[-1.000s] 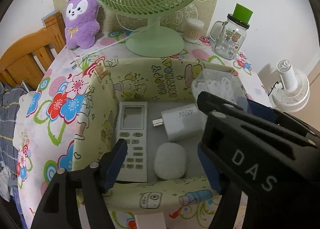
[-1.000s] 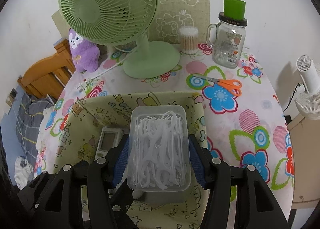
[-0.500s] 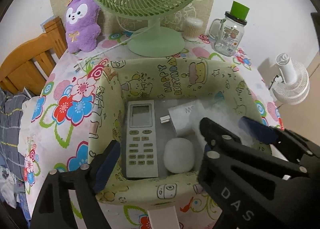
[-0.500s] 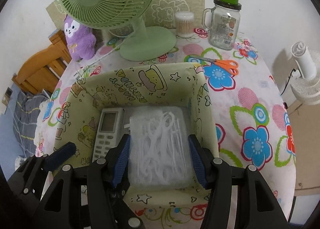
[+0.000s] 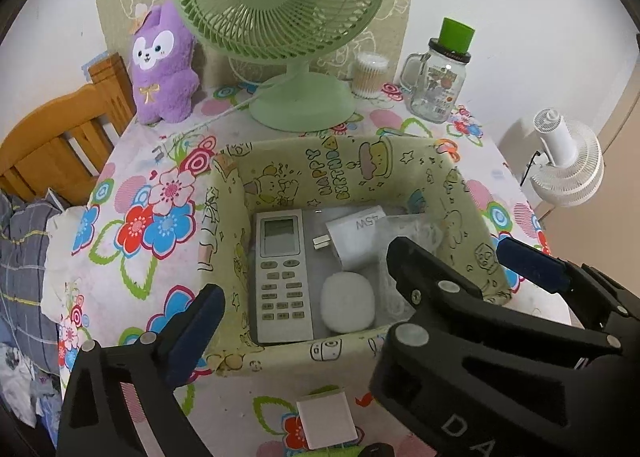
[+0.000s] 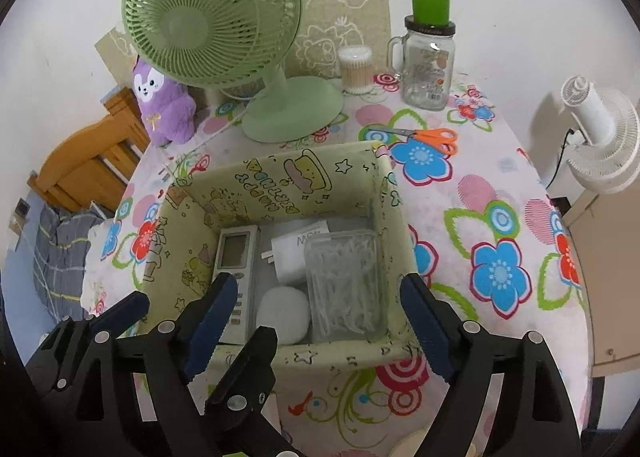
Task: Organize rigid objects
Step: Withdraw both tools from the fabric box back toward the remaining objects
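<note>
Nearest to me, my right gripper (image 6: 316, 321) hangs over the near rim of the fabric storage box (image 6: 340, 351), its jaws wide and just opened further, with nothing pressed between the blue pads. My left gripper (image 5: 360, 297) hovers beside it over the same rim; its jaws have also just been opening and now stand wide and empty. Only its left finger shows clearly in its own view, because the right gripper's black frame crosses in front.

On the floral worktop (image 6: 500, 257) just in front of the box I see a small white square block (image 5: 326, 419).

Inside the box, the clear case of floss picks (image 6: 346, 283) lies flat against the right wall, free of both grippers. To its left sit a white oval case (image 6: 283, 315) near the front and a white charger (image 6: 294, 257) behind it, the floss case overlapping the charger's edge. A grey remote control (image 6: 236, 257) lies along the left side.

Beyond the box, orange-handled scissors (image 6: 424, 135) lie on the worktop. Further back stand a green desk fan (image 6: 212, 13), a purple plush toy (image 6: 164, 105), a tub of cotton swabs (image 6: 355, 69) and a glass mug jar with a green-topped lid (image 6: 428, 65).
</note>
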A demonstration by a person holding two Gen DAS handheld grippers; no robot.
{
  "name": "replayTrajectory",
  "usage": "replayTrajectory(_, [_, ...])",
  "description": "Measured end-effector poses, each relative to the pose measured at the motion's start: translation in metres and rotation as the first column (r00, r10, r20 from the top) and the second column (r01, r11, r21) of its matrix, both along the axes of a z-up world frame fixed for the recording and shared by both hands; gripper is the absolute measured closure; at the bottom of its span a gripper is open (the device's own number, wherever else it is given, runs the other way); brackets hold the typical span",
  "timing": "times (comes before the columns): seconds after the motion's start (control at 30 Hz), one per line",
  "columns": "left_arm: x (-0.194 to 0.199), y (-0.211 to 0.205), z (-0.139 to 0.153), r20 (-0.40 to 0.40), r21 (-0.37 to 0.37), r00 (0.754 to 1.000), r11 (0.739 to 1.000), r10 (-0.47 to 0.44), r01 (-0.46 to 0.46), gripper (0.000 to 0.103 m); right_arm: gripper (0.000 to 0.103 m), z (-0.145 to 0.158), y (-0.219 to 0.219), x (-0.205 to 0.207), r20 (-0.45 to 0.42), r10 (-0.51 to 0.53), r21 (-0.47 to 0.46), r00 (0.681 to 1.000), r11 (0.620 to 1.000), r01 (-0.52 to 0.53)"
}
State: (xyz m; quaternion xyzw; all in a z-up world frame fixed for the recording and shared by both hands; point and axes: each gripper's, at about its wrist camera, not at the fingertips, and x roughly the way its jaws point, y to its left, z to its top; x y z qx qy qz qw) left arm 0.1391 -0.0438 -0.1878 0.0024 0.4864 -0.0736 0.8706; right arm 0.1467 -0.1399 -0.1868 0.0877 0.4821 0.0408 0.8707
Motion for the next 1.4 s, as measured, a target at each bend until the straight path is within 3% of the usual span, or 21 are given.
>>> replayTrajectory(1.4, [-0.083,0.022,0.080,0.189,0.004,0.979,0.997,-0.071,0.072,0.000,0.014,0.089,0.021,-0.101,0.212,-0.082,-0.090,0.974,0.991,0.102])
